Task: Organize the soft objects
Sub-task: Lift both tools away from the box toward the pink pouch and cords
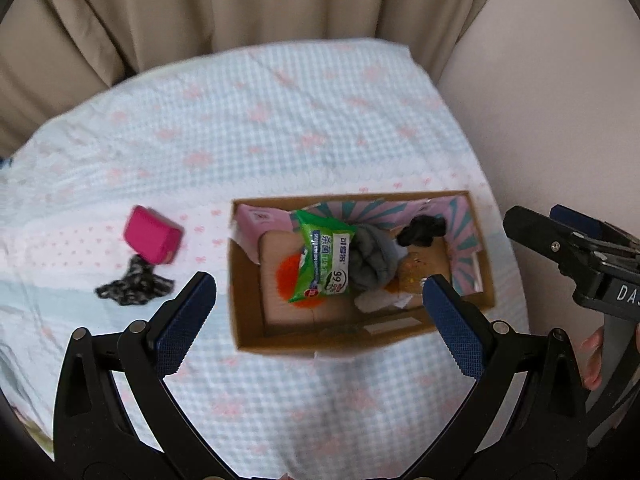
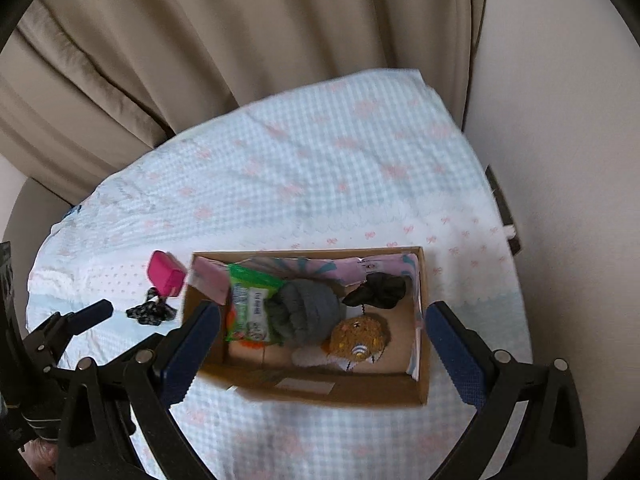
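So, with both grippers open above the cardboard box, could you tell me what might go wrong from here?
1. The black patterned fabric piece and the pink box-shaped object lie outside the brown cardboard box, touching each other, so grabbing one may drag the other.
2. The green wipes packet leans on the grey rolled cloth; adding items could topple it.
3. The left gripper and right gripper hover close together and might collide.

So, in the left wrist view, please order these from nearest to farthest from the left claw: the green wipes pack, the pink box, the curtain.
1. Green wipes pack, inside the cardboard box, between the fingers of the left claw.
2. Pink box, on the bedspread, outside, to the left.
3. Curtain, behind the bed.
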